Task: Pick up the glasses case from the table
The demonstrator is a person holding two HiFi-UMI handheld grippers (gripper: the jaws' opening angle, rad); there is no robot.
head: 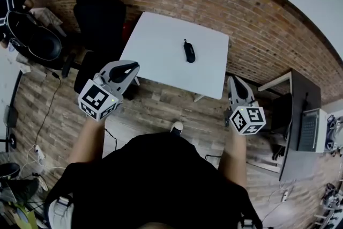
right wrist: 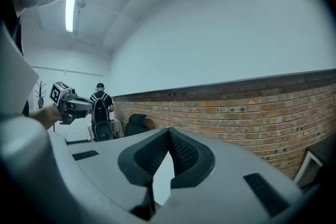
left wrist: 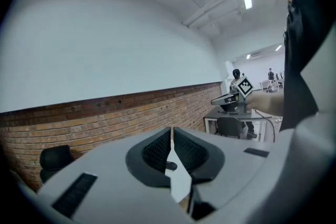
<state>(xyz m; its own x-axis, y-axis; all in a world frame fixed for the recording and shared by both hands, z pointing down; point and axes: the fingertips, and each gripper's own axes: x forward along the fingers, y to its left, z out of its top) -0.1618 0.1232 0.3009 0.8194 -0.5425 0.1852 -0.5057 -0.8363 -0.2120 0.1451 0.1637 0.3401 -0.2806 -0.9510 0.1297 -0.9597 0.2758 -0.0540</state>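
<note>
Currently: left gripper (head: 129, 67), jaws pressed together, empty; glasses case (head: 189, 51), lying mid-top on the white table (head: 155, 56), well apart from both grippers; right gripper (head: 235, 82), jaws likewise closed, empty. Risk: jaws arriving unopened would probably shove the smooth case across the table instead of gripping it.

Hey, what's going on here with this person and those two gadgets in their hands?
A person stands facing a white table with a two-jaw gripper in each hand. The left gripper and the right gripper are both shut and empty, held short of the table's near edge. The black glasses case they are meant to pick up lies untouched on the tabletop.
</note>
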